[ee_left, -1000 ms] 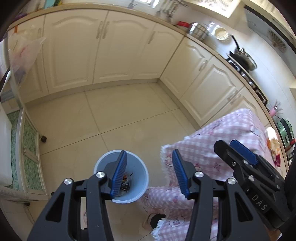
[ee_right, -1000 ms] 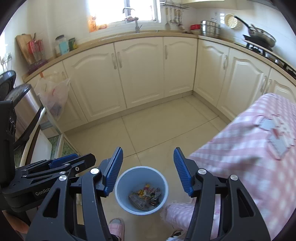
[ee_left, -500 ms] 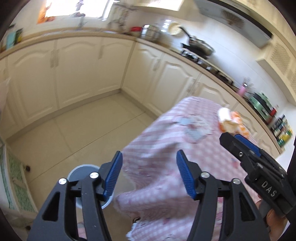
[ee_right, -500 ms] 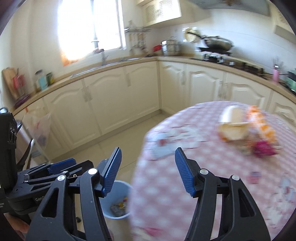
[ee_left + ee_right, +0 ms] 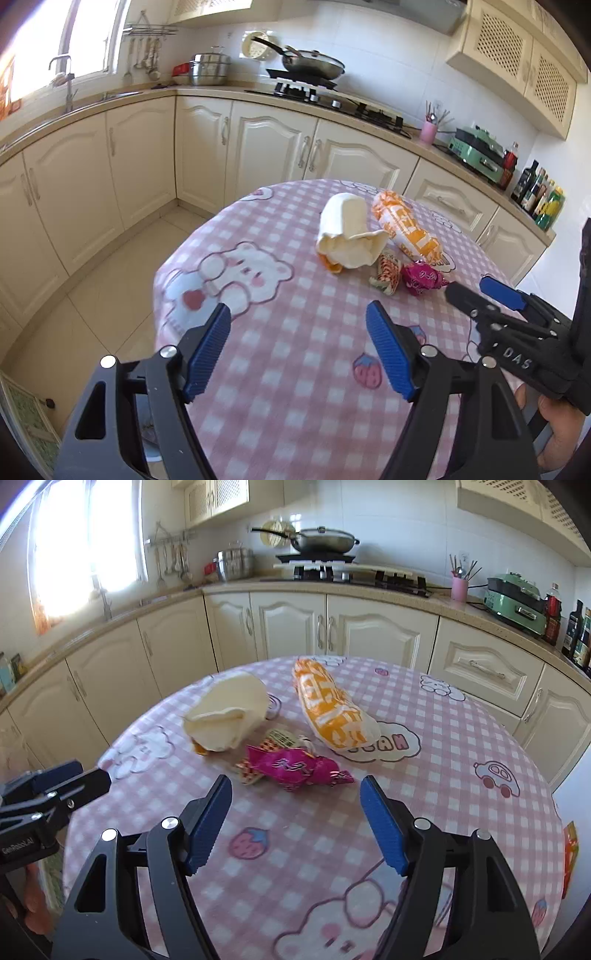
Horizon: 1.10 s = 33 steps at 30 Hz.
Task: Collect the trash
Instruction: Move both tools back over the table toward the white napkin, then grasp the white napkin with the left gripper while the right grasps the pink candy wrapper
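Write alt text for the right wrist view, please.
An open, empty hand-held gripper hovers over a pink checked tablecloth, facing a magenta wrapper, an orange bag and a cream bag. Kitchen cabinets stand behind.

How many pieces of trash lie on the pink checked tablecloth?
4: cream crumpled paper wrapper left, orange-white plastic bag right, magenta foil wrapper nearest, red-patterned wrapper behind it. More may hide underneath.

Right gripper (image 5: 295,794), jaws just widened and empty, hovers over the pink checked tablecloth (image 5: 461,746) just short of a crinkled magenta foil wrapper (image 5: 295,770), with a cream paper wrapper (image 5: 229,712) and an orange-and-white plastic bag (image 5: 332,709) lying beyond it.
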Available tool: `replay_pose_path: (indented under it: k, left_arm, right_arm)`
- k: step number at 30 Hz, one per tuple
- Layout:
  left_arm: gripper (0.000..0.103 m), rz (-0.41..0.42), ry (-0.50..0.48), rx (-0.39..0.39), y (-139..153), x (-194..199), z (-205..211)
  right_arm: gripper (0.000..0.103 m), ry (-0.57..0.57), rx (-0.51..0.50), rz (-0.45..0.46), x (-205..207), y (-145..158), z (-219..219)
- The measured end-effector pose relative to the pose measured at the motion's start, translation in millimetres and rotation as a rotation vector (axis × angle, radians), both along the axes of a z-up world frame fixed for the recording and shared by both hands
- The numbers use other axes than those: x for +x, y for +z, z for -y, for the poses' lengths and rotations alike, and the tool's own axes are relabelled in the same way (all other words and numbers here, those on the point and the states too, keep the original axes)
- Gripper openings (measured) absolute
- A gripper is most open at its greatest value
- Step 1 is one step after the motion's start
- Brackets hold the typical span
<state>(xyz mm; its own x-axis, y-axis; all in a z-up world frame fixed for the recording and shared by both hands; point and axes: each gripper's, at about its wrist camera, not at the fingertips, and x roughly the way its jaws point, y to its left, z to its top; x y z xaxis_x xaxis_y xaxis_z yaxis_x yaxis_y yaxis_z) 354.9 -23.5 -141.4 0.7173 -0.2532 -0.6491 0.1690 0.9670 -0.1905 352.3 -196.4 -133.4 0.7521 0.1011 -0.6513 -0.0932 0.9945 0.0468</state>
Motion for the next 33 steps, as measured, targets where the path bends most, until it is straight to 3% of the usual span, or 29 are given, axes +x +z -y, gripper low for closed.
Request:
replay_pose_path:
  k: [4, 9, 11, 16, 17, 18, 27, 29, 30, 33]
  left_arm:
    - [0.074, -0.017, -0.023, 0.012, -5.5, 25.0, 17.8]
    - [0.074, -0.016, -0.039, 0.008, -7.5, 48.9, 32.5]
    - [0.074, -0.017, -0.034, 0.008, -9.3, 57.5, 36.1]
    - [0.074, -0.005, -0.033, 0.012, -11.7, 76.0, 45.3]
    - [0.074, -0.002, -0.028, 0.023, -12.4, 79.3, 46.5]
    - [0.074, 0.001, -0.027, 0.032, -12.8, 81.1, 47.2]
    - [0.073, -0.006, -0.046, 0.061, -18.5, 105.2, 59.6]
    - [0.056, -0.017, -0.055, 0.048, -20.9, 108.5, 59.8]
    - [0.039, -0.031, -0.059, 0.043, -22.7, 110.6, 59.8]
    - [0.02, -0.052, -0.074, 0.033, -27.3, 114.0, 59.7]
  right_arm:
    - [0.069, 0.031, -0.044, -0.046, 23.5, -12.7, 1.9]
    - [0.067, 0.037, -0.027, -0.084, 35.9, -25.9, 7.9]
    - [0.04, 0.043, 0.003, -0.101, 39.8, -27.2, 12.3]
    - [0.034, 0.034, 0.027, -0.08, 34.3, -23.8, 17.9]
    - [0.021, 0.035, 0.029, -0.072, 32.5, -22.5, 18.1]
    - [0.018, 0.038, 0.031, -0.069, 33.0, -21.6, 18.6]
    - [0.018, 0.044, 0.044, -0.073, 38.2, -20.1, 20.1]
    - [0.018, 0.048, 0.04, -0.067, 37.6, -19.3, 19.2]
    - [0.018, 0.05, 0.036, -0.065, 37.4, -19.2, 18.3]
    - [0.018, 0.056, 0.021, -0.054, 36.1, -17.9, 15.3]
